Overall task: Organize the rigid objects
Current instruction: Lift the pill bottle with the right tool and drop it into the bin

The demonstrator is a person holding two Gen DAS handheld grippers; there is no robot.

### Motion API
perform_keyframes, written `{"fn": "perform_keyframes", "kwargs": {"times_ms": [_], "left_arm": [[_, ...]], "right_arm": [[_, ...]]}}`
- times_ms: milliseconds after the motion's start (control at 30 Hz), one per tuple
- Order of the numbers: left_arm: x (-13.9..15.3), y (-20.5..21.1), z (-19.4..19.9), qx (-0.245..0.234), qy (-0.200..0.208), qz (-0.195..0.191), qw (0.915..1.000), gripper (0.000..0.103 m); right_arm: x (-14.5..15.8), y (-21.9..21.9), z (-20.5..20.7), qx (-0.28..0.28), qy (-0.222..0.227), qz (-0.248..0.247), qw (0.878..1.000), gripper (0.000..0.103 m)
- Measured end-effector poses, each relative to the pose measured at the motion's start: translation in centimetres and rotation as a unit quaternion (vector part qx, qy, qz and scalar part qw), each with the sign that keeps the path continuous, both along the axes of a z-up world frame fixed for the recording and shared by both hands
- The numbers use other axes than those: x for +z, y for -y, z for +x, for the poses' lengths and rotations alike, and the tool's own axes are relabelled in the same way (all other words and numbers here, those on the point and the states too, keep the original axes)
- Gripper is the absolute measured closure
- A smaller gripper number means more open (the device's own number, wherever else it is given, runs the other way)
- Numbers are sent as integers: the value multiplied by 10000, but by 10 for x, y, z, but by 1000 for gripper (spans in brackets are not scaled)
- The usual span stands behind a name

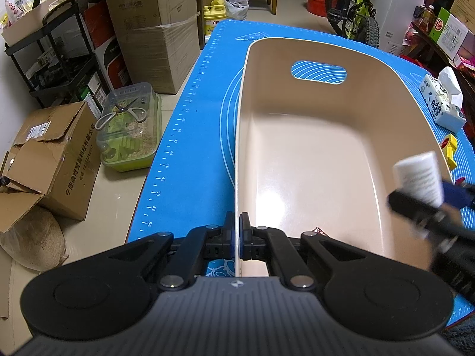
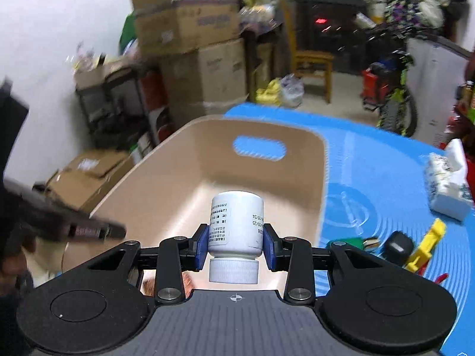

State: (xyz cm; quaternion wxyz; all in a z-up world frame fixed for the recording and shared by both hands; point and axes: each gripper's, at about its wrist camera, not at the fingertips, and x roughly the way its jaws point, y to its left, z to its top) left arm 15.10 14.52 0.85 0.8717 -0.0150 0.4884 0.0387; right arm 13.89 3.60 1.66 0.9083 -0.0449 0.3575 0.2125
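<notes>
**Bottle held over the beige bin, left tool clamped on the bin's rim**

Bottle (image 2: 236, 225), white with a ribbed cap turned toward the camera, sits pinched between the blue pads of the right tool (image 2: 236, 244), just above the near end of the beige bin (image 2: 166, 178). From the left wrist view the same bottle (image 1: 420, 176) shows at the bin's right wall, blurred.

The left tool (image 1: 237, 234) is closed on the near rim of the bin (image 1: 297, 163), its pads pressed to either side of the thin wall. The bin's floor looks bare, and an oval handle hole opens in its far wall.

The bin rests on a blue mat (image 1: 190, 136) with printed ruler marks and curved lines that covers the surface. Right of the bin on the mat lie a tissue pack (image 2: 446, 188), a yellow plastic piece (image 2: 426, 247) and a small dark object (image 2: 397, 247).

Beyond the bin's far end, on the pale floor, stand a wooden chair (image 2: 311, 65) and a child's bicycle (image 1: 356, 9). Left of the bin are stacked cardboard boxes (image 1: 154, 29), a black rack (image 1: 56, 59) and a clear container (image 1: 130, 127) with scissors on its lid.
</notes>
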Motion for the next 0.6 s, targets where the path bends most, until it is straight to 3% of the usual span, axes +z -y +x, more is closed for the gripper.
{"fn": "perform_keyframes", "kwargs": {"times_ms": [267, 300, 467, 600], "left_arm": [[0, 0, 0, 1, 3, 15, 10000, 99], [0, 0, 0, 2, -1, 14, 10000, 99], [1, 0, 0, -4, 5, 5, 10000, 99], [2, -1, 0, -2, -5, -5, 10000, 99]], "right_arm": [[-18, -19, -4, 390, -421, -361, 9977, 59], [-18, -20, -4, 394, -427, -380, 9976, 54], [-12, -13, -6, 350, -421, -140, 9984, 50], [-1, -1, -8, 196, -188, 64, 9996, 29]]}}
